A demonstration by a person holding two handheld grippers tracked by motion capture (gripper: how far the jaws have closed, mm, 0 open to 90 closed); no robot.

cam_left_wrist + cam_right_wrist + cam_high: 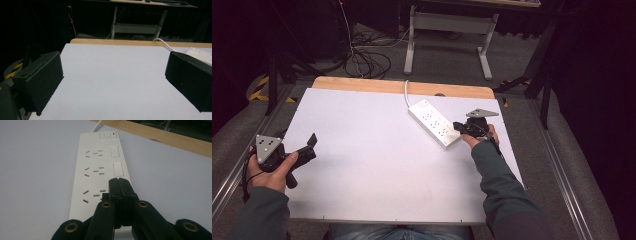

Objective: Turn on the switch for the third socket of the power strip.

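Note:
A white power strip [433, 122] lies at an angle on the right half of the white table top [372, 165], its cord [406, 92] running off the far edge. My right gripper [458, 126] is shut, its tips over the strip's near end. In the right gripper view, the closed tips [118, 180] sit above the power strip [100, 167], just below its second rocker switch [118, 169]; I cannot tell whether they touch it. My left gripper [311, 146] is held open over the table's left edge, nothing between its fingers. The left gripper view has that gripper [113, 63] facing bare table, with the power strip [200, 53] at far right.
A wooden strip [402, 86] runs along the table's far edge. Beyond it stand a metal desk frame [447, 30] and loose cables on the floor [367, 62]. Metal rails [562, 175] flank both sides of the table.

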